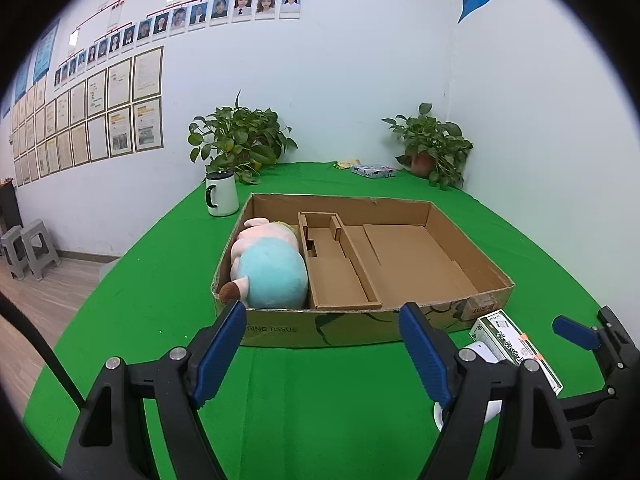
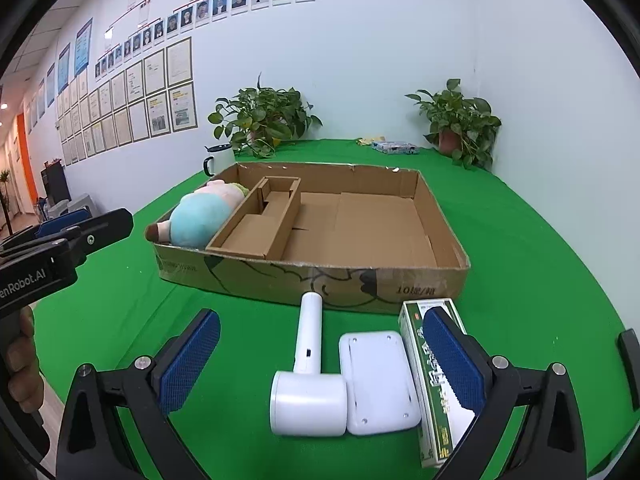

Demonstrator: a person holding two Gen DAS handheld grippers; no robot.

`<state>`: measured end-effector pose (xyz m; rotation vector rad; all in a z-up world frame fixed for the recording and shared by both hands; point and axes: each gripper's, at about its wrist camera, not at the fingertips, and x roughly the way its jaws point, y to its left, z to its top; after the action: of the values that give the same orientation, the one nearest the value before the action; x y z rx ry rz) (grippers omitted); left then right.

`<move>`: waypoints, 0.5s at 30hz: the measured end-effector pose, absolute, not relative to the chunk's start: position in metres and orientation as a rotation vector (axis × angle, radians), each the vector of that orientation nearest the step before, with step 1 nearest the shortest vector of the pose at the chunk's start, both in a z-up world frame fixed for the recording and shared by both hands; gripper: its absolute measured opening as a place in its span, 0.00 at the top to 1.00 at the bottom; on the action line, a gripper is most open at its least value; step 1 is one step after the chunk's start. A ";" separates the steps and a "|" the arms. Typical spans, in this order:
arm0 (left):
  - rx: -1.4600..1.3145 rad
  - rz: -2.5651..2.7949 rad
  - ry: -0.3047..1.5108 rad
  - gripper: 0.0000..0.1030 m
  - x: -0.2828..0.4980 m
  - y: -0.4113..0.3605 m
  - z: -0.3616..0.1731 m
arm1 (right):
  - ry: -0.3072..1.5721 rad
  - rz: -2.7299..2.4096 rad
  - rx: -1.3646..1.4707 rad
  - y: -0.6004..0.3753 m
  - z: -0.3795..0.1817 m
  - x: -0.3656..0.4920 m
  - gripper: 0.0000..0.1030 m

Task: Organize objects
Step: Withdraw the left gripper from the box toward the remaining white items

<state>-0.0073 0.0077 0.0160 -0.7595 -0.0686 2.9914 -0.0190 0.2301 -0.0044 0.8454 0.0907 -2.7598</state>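
Observation:
A shallow cardboard box (image 1: 344,200) lies on the green tablecloth (image 1: 160,280). A plush toy (image 1: 272,276) with a light blue body fills its left compartment. Just in front of the box, my left gripper (image 1: 322,344) is open and holds nothing. In the right wrist view my right gripper (image 2: 322,360) is open wide above a white handheld device (image 2: 308,380), a flat white pad (image 2: 378,380) and a green and white carton (image 2: 432,392). The right pad (image 2: 452,360) hides part of the carton. The plush toy (image 2: 200,216) and the box (image 2: 320,272) lie beyond.
A white mug (image 1: 222,194) stands left of the box. Two potted plants (image 1: 240,136) (image 1: 432,148) and a tissue pack (image 1: 374,171) sit at the back wall. Grey stools (image 1: 28,248) stand on the floor at the left. A hand (image 2: 20,360) holds the left gripper.

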 end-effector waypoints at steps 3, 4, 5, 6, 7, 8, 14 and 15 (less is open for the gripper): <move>-0.761 2.978 -0.076 0.24 -0.008 0.009 0.016 | 0.088 -2.756 0.856 0.234 -0.006 -0.022 0.01; -0.760 2.974 -0.080 0.24 -0.008 0.010 0.015 | 0.090 -2.757 0.853 0.234 -0.006 -0.022 0.01; -0.761 2.970 -0.078 0.24 -0.008 0.011 0.015 | 0.085 -2.753 0.854 0.234 -0.007 -0.022 0.01; -0.762 2.967 -0.071 0.24 -0.009 0.012 0.015 | 0.079 -2.750 0.857 0.234 -0.007 -0.023 0.01; -0.765 2.970 -0.062 0.24 -0.010 0.013 0.015 | 0.077 -2.750 0.859 0.234 -0.007 -0.022 0.01; -0.768 2.971 -0.059 0.24 -0.010 0.014 0.014 | 0.078 -2.746 0.859 0.234 -0.007 -0.023 0.01; -0.789 2.931 -0.112 0.24 -0.015 0.013 0.009 | 0.083 -2.721 0.864 0.234 -0.010 -0.023 0.01; -0.799 2.920 -0.122 0.24 -0.017 0.013 0.008 | 0.081 -2.711 0.867 0.234 -0.011 -0.024 0.01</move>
<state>-0.0165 0.0133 0.0076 -0.7993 -0.1222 2.9199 -0.0237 0.2341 -0.0113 0.8670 0.0813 -2.7112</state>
